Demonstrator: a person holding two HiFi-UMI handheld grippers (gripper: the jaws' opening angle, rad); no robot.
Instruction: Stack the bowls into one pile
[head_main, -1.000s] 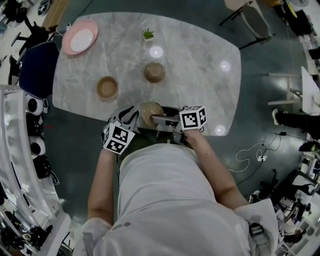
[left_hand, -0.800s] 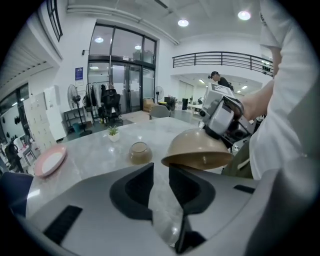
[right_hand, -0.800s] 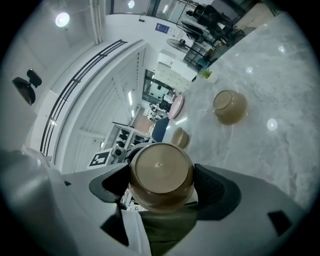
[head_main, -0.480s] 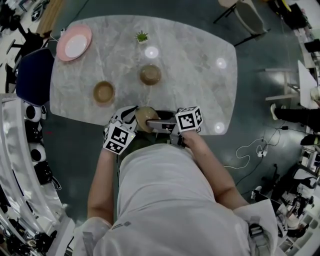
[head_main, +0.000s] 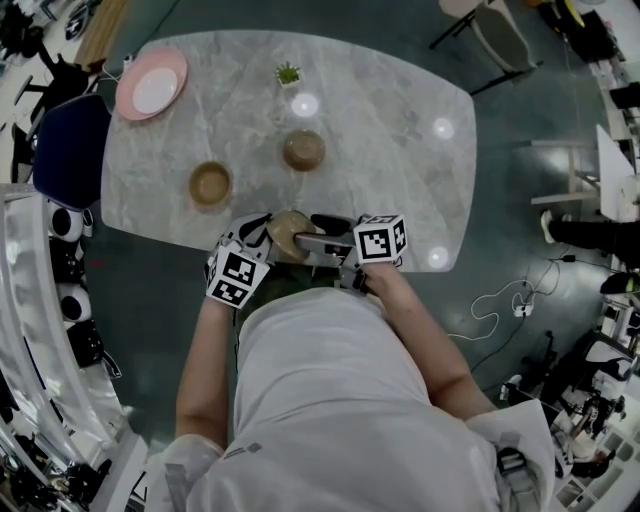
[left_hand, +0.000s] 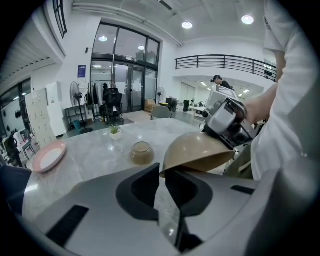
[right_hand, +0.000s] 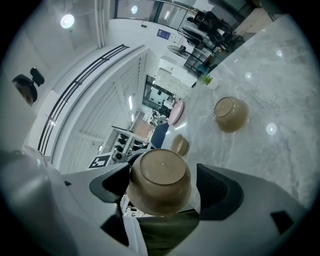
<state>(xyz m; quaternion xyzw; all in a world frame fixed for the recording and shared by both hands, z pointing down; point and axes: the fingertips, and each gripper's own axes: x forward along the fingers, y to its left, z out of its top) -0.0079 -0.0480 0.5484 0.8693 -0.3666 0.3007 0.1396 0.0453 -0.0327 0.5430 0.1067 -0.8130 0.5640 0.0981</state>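
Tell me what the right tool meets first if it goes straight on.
The brown bowl, already between the jaws of the right tool with its base toward the tool; it looks gripped, so no free way ahead.

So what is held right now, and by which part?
One upturned brown bowl: the left claw, whose jaws have just been closing, pinches its rim; the right claw spans its sides near the base.

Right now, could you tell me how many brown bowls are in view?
3. The held bowl is over the marble table's near edge; the left bowl sits at its left side; the middle bowl sits mid-table, short of the potted plant. None appears hidden.
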